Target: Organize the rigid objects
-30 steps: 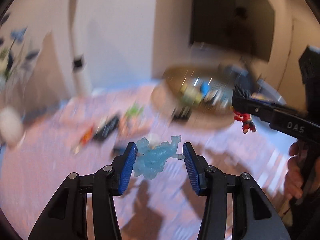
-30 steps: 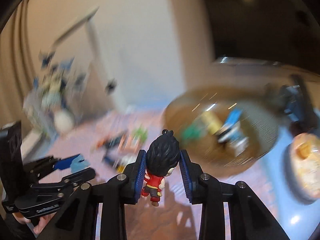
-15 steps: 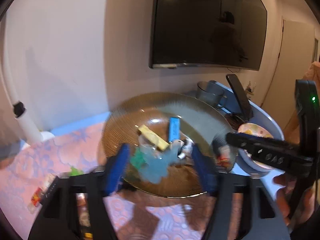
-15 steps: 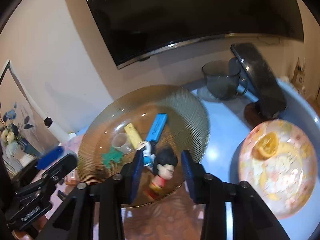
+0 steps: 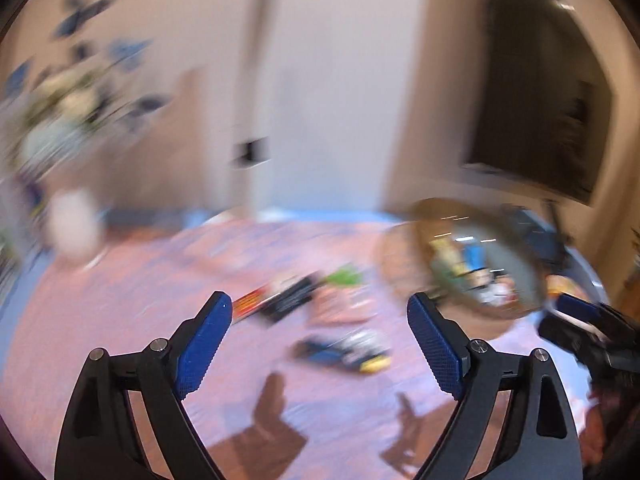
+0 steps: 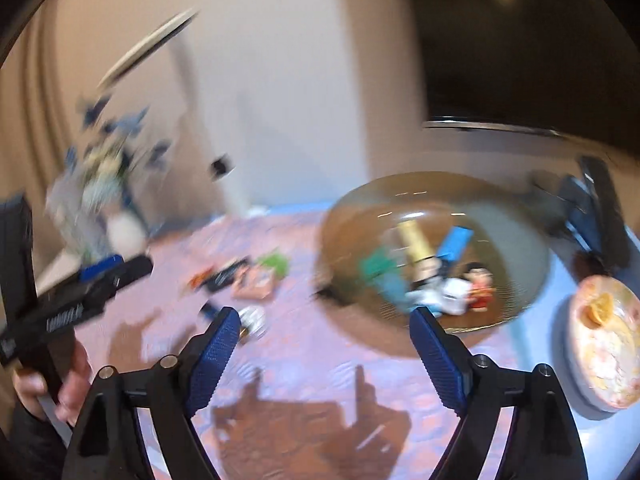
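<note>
Both views are blurred by motion. My left gripper is open and empty above the pink patterned cloth. My right gripper is open and empty in front of the amber glass plate. On that plate lie the black-haired red figure, a pale blue translucent figure, a blue stick, a yellow bar and a green piece. Several loose small objects lie on the cloth: a black one, a green one and a blue and yellow one.
A floral plate with an orange slice sits on blue dishes at the right. A dark stand is behind the amber plate. A vase with blue flowers stands at the far left. A wall and a dark screen are behind.
Both grippers have opened and pulled back left from the amber plate. The pale blue figure and the red figure now lie on the plate.
</note>
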`<state>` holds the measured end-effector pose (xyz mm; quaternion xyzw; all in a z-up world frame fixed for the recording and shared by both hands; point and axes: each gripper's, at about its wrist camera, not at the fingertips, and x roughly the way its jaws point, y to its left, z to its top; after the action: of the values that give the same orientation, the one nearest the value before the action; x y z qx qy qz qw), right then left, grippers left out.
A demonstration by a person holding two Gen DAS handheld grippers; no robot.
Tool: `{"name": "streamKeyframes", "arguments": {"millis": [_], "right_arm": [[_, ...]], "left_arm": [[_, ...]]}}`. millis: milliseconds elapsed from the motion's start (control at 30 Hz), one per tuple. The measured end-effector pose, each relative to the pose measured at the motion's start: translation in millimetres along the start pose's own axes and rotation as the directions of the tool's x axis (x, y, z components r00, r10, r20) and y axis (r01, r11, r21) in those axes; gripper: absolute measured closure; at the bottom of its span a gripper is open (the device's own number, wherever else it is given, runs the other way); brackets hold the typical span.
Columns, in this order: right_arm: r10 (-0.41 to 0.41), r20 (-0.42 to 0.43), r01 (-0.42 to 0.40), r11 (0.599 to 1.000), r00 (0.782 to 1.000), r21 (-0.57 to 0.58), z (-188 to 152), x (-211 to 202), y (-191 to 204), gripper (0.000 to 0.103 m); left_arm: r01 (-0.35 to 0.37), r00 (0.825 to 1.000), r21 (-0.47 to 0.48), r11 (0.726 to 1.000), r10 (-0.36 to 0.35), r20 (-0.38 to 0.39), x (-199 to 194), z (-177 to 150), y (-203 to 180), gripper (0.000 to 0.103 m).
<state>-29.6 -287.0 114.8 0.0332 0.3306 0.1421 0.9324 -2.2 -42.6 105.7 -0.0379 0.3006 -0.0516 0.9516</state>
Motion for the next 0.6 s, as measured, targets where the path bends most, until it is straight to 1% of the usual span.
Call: {"name": "streamKeyframes", "arguments": {"millis": [33, 100, 133, 200, 233, 267, 300, 367, 433, 500, 600], "right_arm": [[0.0, -0.015, -0.001, 1.0, 1.0, -0.026, -5, 7, 9, 0.017], [0.006, -0.072, -0.012, 0.996, 0.997, -0.09, -20, 32, 31, 0.017], [0.008, -0.09, -0.018, 0.994, 0.996, -0.107, -26, 40, 34, 0.017], [0.002, -0.148, -0.02, 0.993, 0.989, -0.118, -40, 60, 37, 0.017], [0.004, -0.165, -0.022, 0.993, 0.986, -0.112, -46, 68, 34, 0.017], [0.009, -0.173, -0.028, 0.994, 0.985, -0.106, -51, 73, 32, 0.017], [0.007, -0.192, -0.027, 0.995, 0.981, -0.098, -55, 80, 28, 0.017], [0.017, -0.221, -0.035, 0.996, 0.975, -0.08, -54, 88, 24, 0.017], [0.011, -0.238, -0.034, 0.995, 0.971, -0.091, -54, 93, 28, 0.017], [-0.003, -0.256, -0.029, 0.992, 0.967, -0.123, -57, 98, 33, 0.017], [0.002, -0.264, -0.046, 0.986, 0.964, -0.161, -58, 97, 40, 0.017]], "left_arm": [[-0.067, 0.998, 0.001, 0.998, 0.067, -0.017, 4, -12, 13, 0.014], [-0.118, 0.992, 0.025, 0.993, 0.119, -0.05, 12, -30, 26, 0.014], [-0.125, 0.988, 0.042, 0.991, 0.128, -0.081, 21, -44, 34, 0.014], [-0.098, 0.986, 0.032, 0.995, 0.101, -0.129, 35, -63, 46, 0.015], [-0.093, 0.976, 0.0, 0.996, 0.091, -0.197, 45, -69, 55, 0.016], [-0.069, 0.972, -0.034, 0.997, 0.06, -0.228, 49, -68, 60, 0.014], [-0.032, 0.982, -0.078, 0.996, 0.017, -0.188, 45, -66, 67, 0.014], [-0.004, 0.991, -0.132, 0.991, -0.014, -0.136, 38, -64, 78, 0.013], [-0.005, 0.987, -0.178, 0.984, -0.023, -0.158, 43, -65, 88, 0.013], [0.0, 0.987, -0.189, 0.982, -0.03, -0.158, 43, -65, 89, 0.013], [-0.016, 0.99, -0.155, 0.988, -0.006, -0.14, 38, -65, 82, 0.013]]}}
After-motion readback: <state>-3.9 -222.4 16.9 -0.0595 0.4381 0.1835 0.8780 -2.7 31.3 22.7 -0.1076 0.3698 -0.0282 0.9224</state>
